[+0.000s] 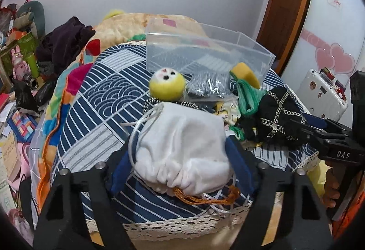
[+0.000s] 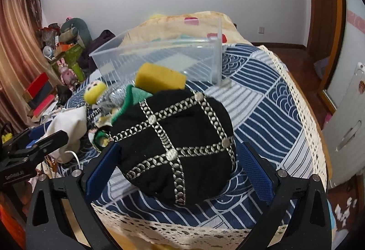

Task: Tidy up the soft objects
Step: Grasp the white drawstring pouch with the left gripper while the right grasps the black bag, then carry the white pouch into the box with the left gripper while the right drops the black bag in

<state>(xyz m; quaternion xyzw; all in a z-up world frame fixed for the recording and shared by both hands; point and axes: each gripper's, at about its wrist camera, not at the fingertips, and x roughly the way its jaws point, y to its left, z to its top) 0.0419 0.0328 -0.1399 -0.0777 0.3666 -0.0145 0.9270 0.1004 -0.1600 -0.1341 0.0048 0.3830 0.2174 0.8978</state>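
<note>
Blue-padded fingers [image 1: 122,172] of our left gripper [image 1: 180,165] stand spread wide on either side of the white velvet drawstring pouch [image 1: 182,152]; the pads look to be just at its flanks, and we cannot tell whether they press it. Our right gripper [image 2: 178,167] is likewise wide open around the black knitted bundle crossed with silver chain trim [image 2: 178,145], its left pad against the cloth and its right pad standing clear.

Writing we can read: "DAS" in white letters on the black body of the right gripper as seen from the left wrist view.

Everything rests on the blue-and-white patterned cloth with a cream lace edge [image 2: 262,113]. At its far side stands the clear plastic rectangular bin [image 2: 159,56], through whose walls we see only the cloth's pattern. Just in front of it lies the yellow sponge block [image 2: 159,79], touching the folded green fabric piece [image 1: 246,97]. Beside these sit the clear plastic bag of grey patterned cloth [image 1: 208,85] and the round yellow plush doll head with a pale face [image 1: 167,83].

The pouch is gathered at its near end, with a white cord [image 1: 146,122] looping from it and an orange braided cord [image 1: 205,198] trailing beneath.
</note>
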